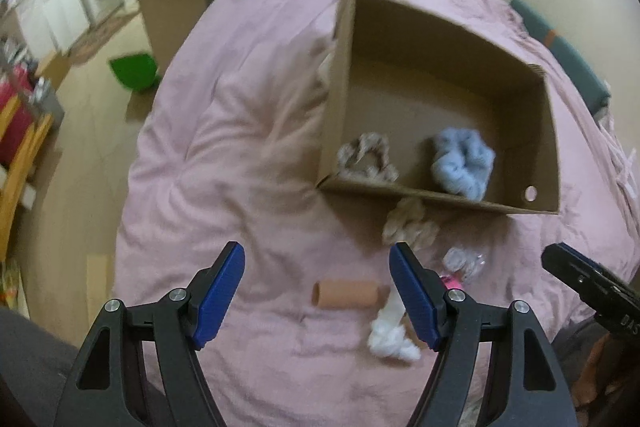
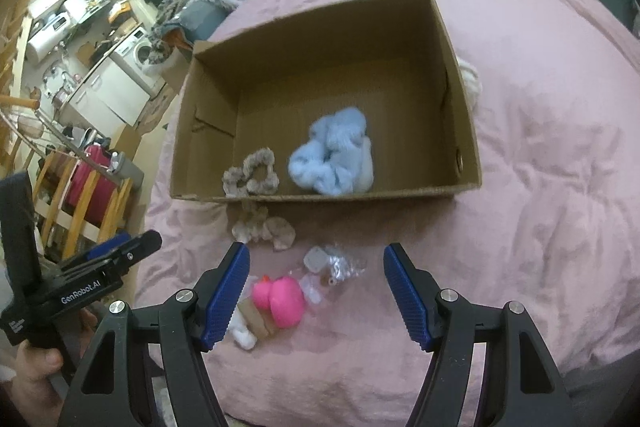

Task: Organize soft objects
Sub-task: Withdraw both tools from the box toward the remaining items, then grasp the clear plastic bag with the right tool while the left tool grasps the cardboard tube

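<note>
Left gripper (image 1: 318,291): jaws apart, nothing between the pads; hangs over the pink bedcover (image 1: 240,147) above the near items.

Right gripper (image 2: 316,291): jaws apart, empty; angled down over the same cluster.

Item 1. White fluffy wad (image 2: 245,337), nearest, touching a tan cardboard tube (image 1: 346,294). Judged very light and fully compressible; pinch across its bulk. The tube is stiff, likely not part of the soft lot.

Item 2. Pink soft toy (image 2: 282,301), just beside the wad. Judged light, squashy, smooth-skinned, possibly slippery; grip across the rounder body, not the small head.

Item 3. Clear crinkly packet (image 2: 336,265) with small pale contents, just beyond the toy. Judged slippery and thin; what it holds cannot be told. Pinch a bunched fold.

Item 4. Beige scrunchie (image 2: 262,225), on the cover against the near wall of the cardboard box (image 2: 464,99). Judged limp, near weightless; take one gathered side of the ring.

Item 5. Inside the box, near wall: a second beige scrunchie (image 2: 250,177) and a light blue fluffy scrunchie (image 2: 334,157), apart from each other. Already stowed.

Item 6. White soft thing (image 2: 470,79) outside the box's far right wall, partly hidden; kind unclear.
</note>
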Demonstrator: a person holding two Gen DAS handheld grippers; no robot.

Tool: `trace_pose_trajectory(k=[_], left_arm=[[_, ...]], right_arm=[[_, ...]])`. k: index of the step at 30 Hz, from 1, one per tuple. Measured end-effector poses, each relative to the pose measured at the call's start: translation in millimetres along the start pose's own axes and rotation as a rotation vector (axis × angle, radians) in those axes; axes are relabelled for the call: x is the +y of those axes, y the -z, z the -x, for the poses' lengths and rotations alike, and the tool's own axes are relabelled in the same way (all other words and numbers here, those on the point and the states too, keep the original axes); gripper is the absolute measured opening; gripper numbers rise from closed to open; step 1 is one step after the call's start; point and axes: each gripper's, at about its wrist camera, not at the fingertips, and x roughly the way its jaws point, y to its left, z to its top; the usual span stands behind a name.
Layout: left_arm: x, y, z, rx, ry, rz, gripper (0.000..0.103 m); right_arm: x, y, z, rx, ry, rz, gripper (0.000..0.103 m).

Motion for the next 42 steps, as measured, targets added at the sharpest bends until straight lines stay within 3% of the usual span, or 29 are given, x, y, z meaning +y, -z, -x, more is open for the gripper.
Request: trace_pose_trajectory(k=[4,8,11,12,14,16,20,25,27,35,39,42], left_arm=[[16,0,-15,0.050,-0.045,0.075,0.072],[22,5,-41,0.174,0.020,0.125,0.071],[16,11,-62,0.268,0.095,0.134,0.063],[14,13,-67,0.290,0.104,0.132,0.061],[6,15,-78,0.320,0.106,0.114,0.047],[-4,16,-86,0.337,0.099,0.070,0.046],[-16,18,-96,0.339,0.045,-0.013,0.046],[-17,19,-94,0.324,0.043,-0.041,0.012],[-13,17,-88,0.308,0.057,-0.024,0.009],[23,11,-52,0.222,0.005,0.103,0.007],[32,6,-37,0.191,0.079,0.135,0.007],[16,3,-27,0.154,0.113,0.082,0.007]], right_arm=[[-5,0,-10,0.024,0.001,-0.034,0.073],[-10,-2,-13,0.025,0.022,-0.062,0.073],[-15,-2,-16,0.038,0.020,-0.089,0.073],[-17,-2,-17,0.041,0.022,-0.094,0.074],[-18,-3,-18,0.045,0.025,-0.101,0.073],[-19,-3,-19,0.049,0.027,-0.104,0.073],[-20,-3,-22,0.055,0.024,-0.111,0.073],[-20,-3,-24,0.063,0.021,-0.112,0.073],[-20,-4,-24,0.066,0.020,-0.111,0.073],[-27,-3,-24,0.081,0.003,-0.142,0.073],[-34,-2,-36,0.135,-0.057,-0.194,0.074],[-37,0,-56,0.214,-0.104,-0.241,0.073]])
